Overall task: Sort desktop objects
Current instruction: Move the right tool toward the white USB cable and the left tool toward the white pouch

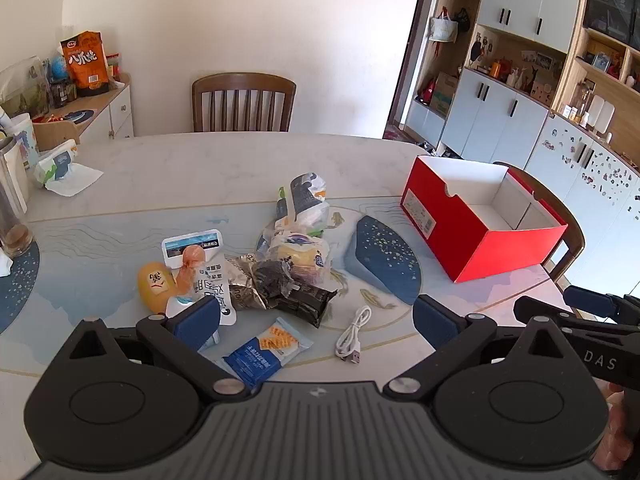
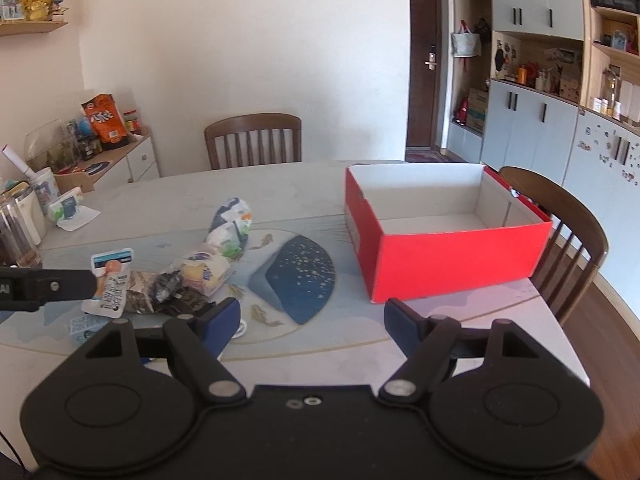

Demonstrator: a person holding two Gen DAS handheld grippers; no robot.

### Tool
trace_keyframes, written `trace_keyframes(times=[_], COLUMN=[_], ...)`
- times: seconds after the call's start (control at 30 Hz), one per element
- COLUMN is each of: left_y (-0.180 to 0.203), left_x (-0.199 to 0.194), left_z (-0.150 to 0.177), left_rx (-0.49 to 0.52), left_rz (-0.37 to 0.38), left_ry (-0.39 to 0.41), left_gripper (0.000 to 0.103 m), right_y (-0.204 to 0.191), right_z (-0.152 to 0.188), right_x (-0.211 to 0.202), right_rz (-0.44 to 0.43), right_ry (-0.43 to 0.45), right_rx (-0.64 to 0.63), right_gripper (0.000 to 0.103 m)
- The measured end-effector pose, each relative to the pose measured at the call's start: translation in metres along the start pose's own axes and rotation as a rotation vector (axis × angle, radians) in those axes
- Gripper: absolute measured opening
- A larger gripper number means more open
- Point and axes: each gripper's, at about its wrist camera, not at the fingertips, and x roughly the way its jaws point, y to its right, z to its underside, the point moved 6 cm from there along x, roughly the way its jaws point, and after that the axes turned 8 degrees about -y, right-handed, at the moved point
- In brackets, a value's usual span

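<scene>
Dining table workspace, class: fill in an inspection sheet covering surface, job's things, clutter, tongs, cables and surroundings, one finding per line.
Surface: pale table with blue printed mats, daylit.
Job's things: heap of snack packets mid-table; blue cracker packet and yellow egg-shaped toy lie nearer; red box on the right, open, nothing seen inside.
Clutter: tissue pack and glass jar at the left edge.
Tongs: left tongs open, holding nothing; right tongs open, holding nothing.
Cables: white USB cable, coiled, beside the cracker packet.
Surroundings: wooden chair behind the table, cabinets to the right.
</scene>
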Motion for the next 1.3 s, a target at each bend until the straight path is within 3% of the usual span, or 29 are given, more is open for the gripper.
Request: trace_keyframes(times=[0.33, 0.6, 0.9, 1.3], left_y=[-0.019, -0.051, -0.087, -0.109], left_x=[0.014, 0.036, 0.065, 0.110], left_z=[-0.009, -0.016, -0.030, -0.035], left_rx=[0.011, -0.007, 0.021, 0.064], left_rz=[0.005, -0.038, -0.117, -0.147], left_ry=[-0.003, -0.015, -0.014, -0.035], left_gripper=[0.103, 0.103, 0.103, 0.103], right_y=[-0.031, -0.060, -0.072, -0.085], right_z=[0.001, 0.003, 0.002, 0.011], right_x=[0.019, 0.040, 0.070, 0.118], right_rz=[-0.075, -0.100, -0.050, 0.042], right_ry=[-0.042, -0.061, -0.085, -0.139], right_rx=[-0.054, -0.111, -0.089, -0.069], right_gripper=[0.079, 0.079, 0.079, 0.077])
